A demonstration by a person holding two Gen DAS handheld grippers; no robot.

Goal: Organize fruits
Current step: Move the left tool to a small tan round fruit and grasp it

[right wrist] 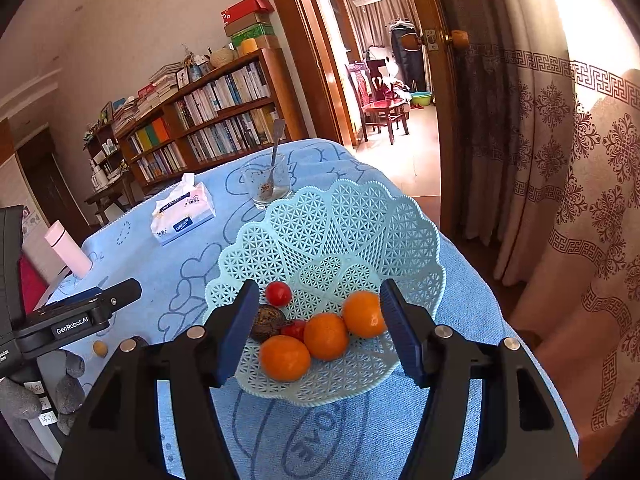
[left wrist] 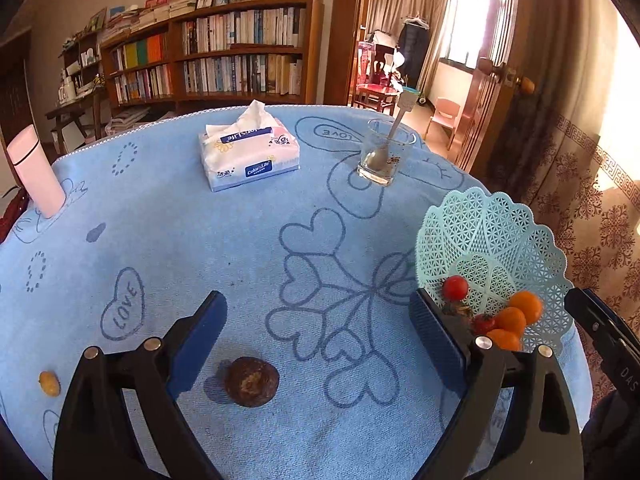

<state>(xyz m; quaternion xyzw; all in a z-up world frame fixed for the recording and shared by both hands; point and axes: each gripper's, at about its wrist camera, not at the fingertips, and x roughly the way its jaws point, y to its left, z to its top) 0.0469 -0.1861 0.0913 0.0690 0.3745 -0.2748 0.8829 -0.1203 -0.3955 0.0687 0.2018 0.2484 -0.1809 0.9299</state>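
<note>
A light green lattice fruit basket (right wrist: 348,232) stands on the blue cloth; it shows at the right of the left wrist view (left wrist: 488,232). In it lie three oranges (right wrist: 325,336), two cherry tomatoes (right wrist: 278,293) and a dark brown fruit (right wrist: 267,323). My right gripper (right wrist: 316,332) is open and empty, just above the basket's near side. My left gripper (left wrist: 320,340) is open and empty over the cloth. A dark brown round fruit (left wrist: 251,381) lies on the cloth between its fingers, nearer the left one. A small yellow fruit (left wrist: 49,383) lies at the far left; it also shows in the right wrist view (right wrist: 99,348).
A tissue pack (left wrist: 249,152), a glass with a spoon (left wrist: 384,156) and a pink bottle (left wrist: 35,172) stand further back on the table. The table's edge runs close behind the basket. A bookshelf and an open doorway lie beyond.
</note>
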